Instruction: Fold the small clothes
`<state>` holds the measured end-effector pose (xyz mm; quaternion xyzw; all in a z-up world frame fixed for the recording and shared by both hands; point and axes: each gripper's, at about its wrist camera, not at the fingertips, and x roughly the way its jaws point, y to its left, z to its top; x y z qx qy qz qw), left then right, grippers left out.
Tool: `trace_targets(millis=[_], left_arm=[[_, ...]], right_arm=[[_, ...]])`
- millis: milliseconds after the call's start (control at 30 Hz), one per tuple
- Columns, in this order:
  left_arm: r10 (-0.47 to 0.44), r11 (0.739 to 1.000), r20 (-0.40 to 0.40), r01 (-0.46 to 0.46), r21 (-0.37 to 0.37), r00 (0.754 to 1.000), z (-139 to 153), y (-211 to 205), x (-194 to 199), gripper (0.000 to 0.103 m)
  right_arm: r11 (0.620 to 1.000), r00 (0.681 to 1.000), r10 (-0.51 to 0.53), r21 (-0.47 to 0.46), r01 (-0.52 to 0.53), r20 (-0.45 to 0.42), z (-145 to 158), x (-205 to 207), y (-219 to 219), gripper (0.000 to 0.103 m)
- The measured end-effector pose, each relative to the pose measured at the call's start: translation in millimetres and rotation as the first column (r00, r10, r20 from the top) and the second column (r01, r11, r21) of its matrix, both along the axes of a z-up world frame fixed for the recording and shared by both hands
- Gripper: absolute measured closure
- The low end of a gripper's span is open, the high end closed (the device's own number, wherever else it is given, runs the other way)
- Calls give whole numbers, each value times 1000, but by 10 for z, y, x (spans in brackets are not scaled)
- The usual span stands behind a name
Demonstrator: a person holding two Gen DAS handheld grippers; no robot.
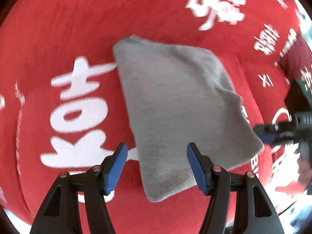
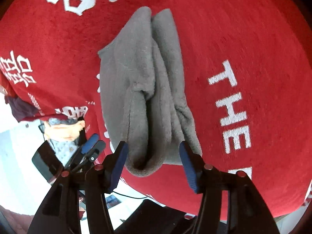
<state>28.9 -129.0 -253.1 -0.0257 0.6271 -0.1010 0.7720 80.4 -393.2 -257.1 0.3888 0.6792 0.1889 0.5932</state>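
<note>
1. A grey cloth (image 1: 171, 113) is lying folded on a red cover (image 1: 58, 29) printed with white characters; the cover is draping over the tabletop, whose own surface is not showing.
2. In the right wrist view the cloth (image 2: 148, 89) is showing two thick layers doubled side by side with a crease running between them; its rounded folded end is pointing toward the camera, near the cover's (image 2: 243, 39) near edge.
3. The left gripper (image 1: 157, 165) is hovering over the cloth's near corner; its blue-padded fingers (image 1: 116, 167) are standing wide apart and holding nothing; whether they are touching the fabric cannot be told.
4. The right gripper (image 2: 153, 165) is sitting at the cloth's folded end with its fingers (image 2: 189, 167) spread wide on either side of it; they are gripping nothing.
5. In the left view the right gripper (image 1: 267, 134) is reaching in from the right edge, its tip just beside the cloth's right corner; in the right view the left gripper (image 2: 91, 144) is showing at lower left, beside the cover's edge.
6. The white word "THE" (image 2: 230, 107) is running along the cover to the right of the cloth.
</note>
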Motion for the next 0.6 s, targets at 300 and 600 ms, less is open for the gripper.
trace_targets(millis=[300, 600], left_arm=[[210, 973, -142, -222, -69, 967, -362, 295, 7, 39], [212, 974, -147, -222, -55, 966, -359, 223, -13, 38]], right_arm=[[990, 991, 2, -141, 18, 137, 383, -84, -119, 43], [924, 927, 331, -260, -281, 176, 406, -14, 463, 97]])
